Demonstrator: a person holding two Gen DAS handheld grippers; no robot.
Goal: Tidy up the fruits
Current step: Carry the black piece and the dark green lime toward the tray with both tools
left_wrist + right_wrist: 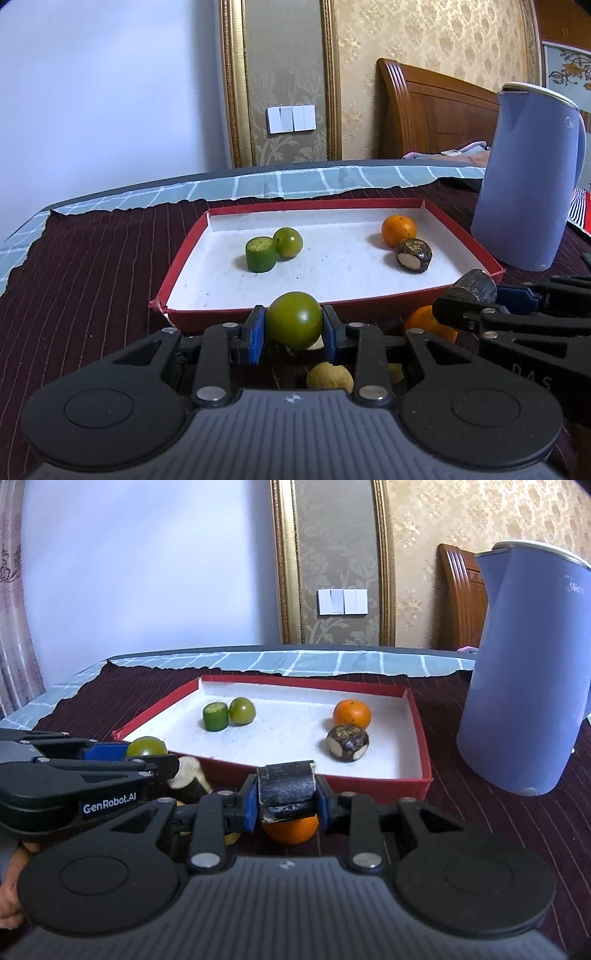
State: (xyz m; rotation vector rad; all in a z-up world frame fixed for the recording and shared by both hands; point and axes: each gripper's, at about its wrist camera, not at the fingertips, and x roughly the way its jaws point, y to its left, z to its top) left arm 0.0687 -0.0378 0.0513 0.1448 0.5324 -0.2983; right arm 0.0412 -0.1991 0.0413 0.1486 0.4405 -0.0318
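Green, smooth and likely slippery, the round fruit (293,320) sits clenched across its middle in the left tool (293,328), while the right tool (286,797) grips a stiff dark sugarcane piece (286,788) by its cut ends, near the red tray's (369,781) front edge.

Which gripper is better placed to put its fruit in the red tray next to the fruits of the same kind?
Left, probably. The left gripper holds a green fruit facing the green pair. The right gripper's dark piece looks equally near its match.
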